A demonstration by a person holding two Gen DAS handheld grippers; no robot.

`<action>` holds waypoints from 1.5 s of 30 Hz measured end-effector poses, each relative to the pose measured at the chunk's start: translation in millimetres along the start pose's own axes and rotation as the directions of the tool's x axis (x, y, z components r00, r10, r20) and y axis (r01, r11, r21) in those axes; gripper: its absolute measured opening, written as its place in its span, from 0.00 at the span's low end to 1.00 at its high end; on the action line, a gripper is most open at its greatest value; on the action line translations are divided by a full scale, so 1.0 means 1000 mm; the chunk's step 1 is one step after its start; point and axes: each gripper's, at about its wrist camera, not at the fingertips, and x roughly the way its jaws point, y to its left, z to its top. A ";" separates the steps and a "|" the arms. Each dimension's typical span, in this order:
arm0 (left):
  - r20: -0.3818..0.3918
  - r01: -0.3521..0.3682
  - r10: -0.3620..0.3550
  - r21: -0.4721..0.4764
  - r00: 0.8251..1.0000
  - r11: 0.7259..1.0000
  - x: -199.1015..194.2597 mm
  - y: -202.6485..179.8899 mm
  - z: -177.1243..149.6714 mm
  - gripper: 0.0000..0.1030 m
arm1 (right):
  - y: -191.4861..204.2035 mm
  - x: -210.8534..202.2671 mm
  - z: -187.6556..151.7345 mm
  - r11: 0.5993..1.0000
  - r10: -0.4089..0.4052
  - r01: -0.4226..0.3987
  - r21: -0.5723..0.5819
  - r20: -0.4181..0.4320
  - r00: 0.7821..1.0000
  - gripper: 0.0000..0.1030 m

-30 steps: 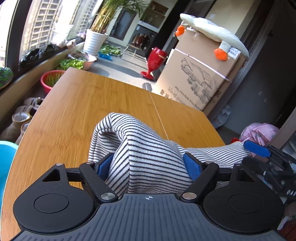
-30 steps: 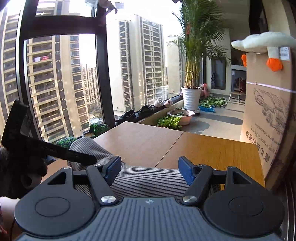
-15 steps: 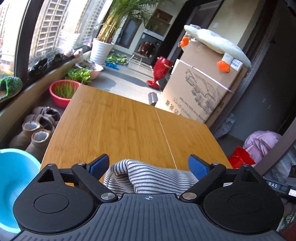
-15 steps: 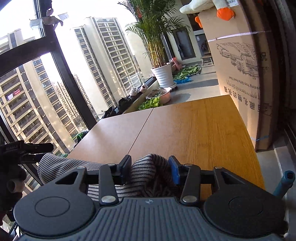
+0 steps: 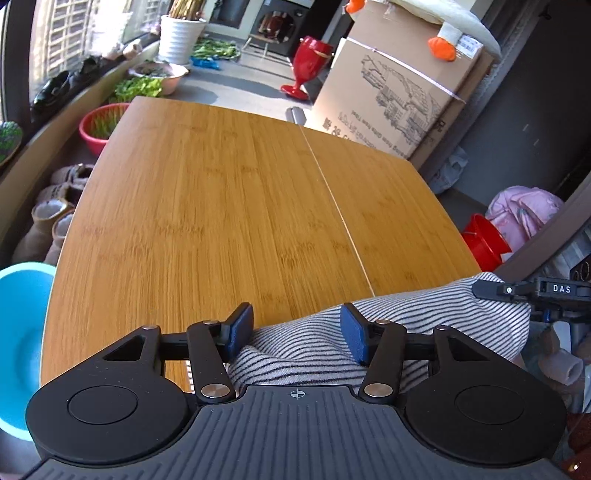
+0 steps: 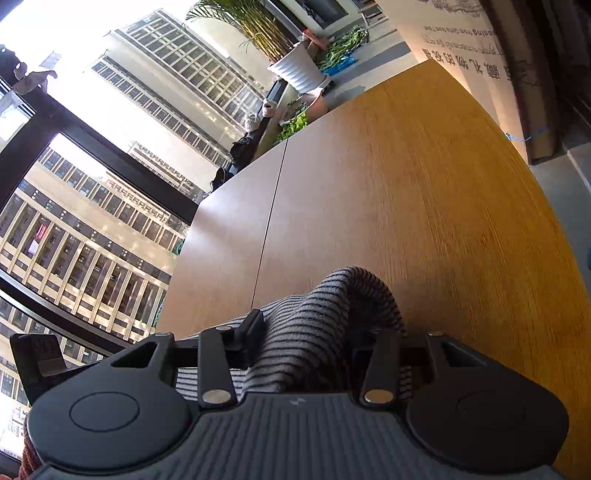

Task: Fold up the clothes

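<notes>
A grey-and-black striped garment (image 5: 424, 314) lies bunched at the near edge of the wooden table (image 5: 221, 203). My left gripper (image 5: 297, 328) straddles its left end. The jaws are closing with cloth between the blue pads, which do not pinch it. The right gripper (image 5: 535, 291) shows at the garment's right end. In the right wrist view my right gripper (image 6: 314, 336) is rolled sideways. Its jaws are still closing on a raised fold of the garment (image 6: 354, 291), which is squeezed between the pads. The left gripper (image 6: 40, 354) shows at the lower left.
Bare tabletop (image 6: 443, 184) stretches ahead. A cardboard box (image 5: 399, 92) topped by a plush duck (image 5: 443, 22) stands beyond the far right corner. On the floor are a red vase (image 5: 310, 62), a red bucket (image 5: 484, 240), a blue basin (image 5: 18, 332) and boots (image 5: 48, 221).
The left jaws widened, then narrowed around the cloth, which sank from a raised hump to low on the table. The right gripper rolled sideways, dropped and closed on a fold.
</notes>
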 end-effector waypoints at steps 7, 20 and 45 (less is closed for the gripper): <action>0.052 0.085 -0.082 -0.051 0.995 0.995 0.027 0.017 0.042 0.12 | 0.013 0.032 0.035 0.998 0.032 -0.027 -0.057 0.096 0.995 0.21; 0.191 -0.011 0.024 -0.069 0.981 0.998 0.004 -0.004 0.074 0.65 | -0.008 0.047 0.066 0.983 -0.051 0.094 -0.159 0.253 0.966 0.21; 0.216 0.015 -0.026 0.051 0.976 0.999 0.031 0.011 0.045 0.31 | -0.023 0.018 0.035 0.989 -0.037 0.074 -0.131 0.270 0.962 0.23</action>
